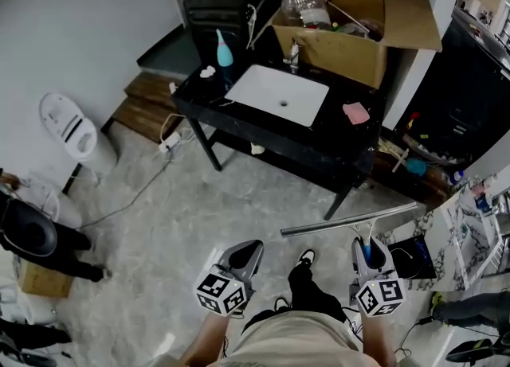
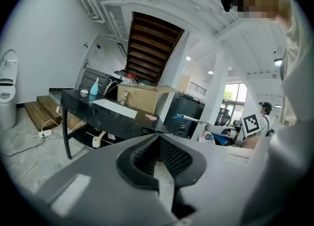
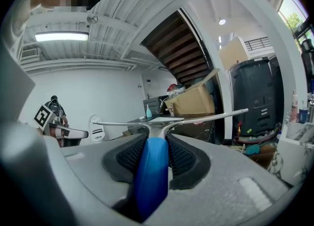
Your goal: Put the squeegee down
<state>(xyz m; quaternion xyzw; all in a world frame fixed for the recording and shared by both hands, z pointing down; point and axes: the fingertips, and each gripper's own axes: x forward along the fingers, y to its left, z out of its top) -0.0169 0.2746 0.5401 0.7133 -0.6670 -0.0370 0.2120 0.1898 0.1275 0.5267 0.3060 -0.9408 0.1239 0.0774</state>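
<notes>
The squeegee has a long metal blade point(image 1: 351, 220) and a blue handle point(image 1: 366, 254). My right gripper point(image 1: 368, 246) is shut on that handle and holds the blade roughly level, above the floor in front of the black table point(image 1: 239, 122). In the right gripper view the blue handle point(image 3: 152, 171) runs between the pads and the blade point(image 3: 196, 119) spans the view ahead of the jaws. My left gripper point(image 1: 249, 247) hovers beside it, shut and empty. The left gripper view also shows its pads point(image 2: 169, 154) closed together with nothing between them.
The table carries a white sink basin point(image 1: 279, 93), a pink sponge point(image 1: 355, 112), a blue bottle point(image 1: 224, 48) and an open cardboard box point(image 1: 351, 31). A white bin point(image 1: 72, 126) and a cable lie on the floor at left. Cluttered shelves point(image 1: 470, 222) stand at right.
</notes>
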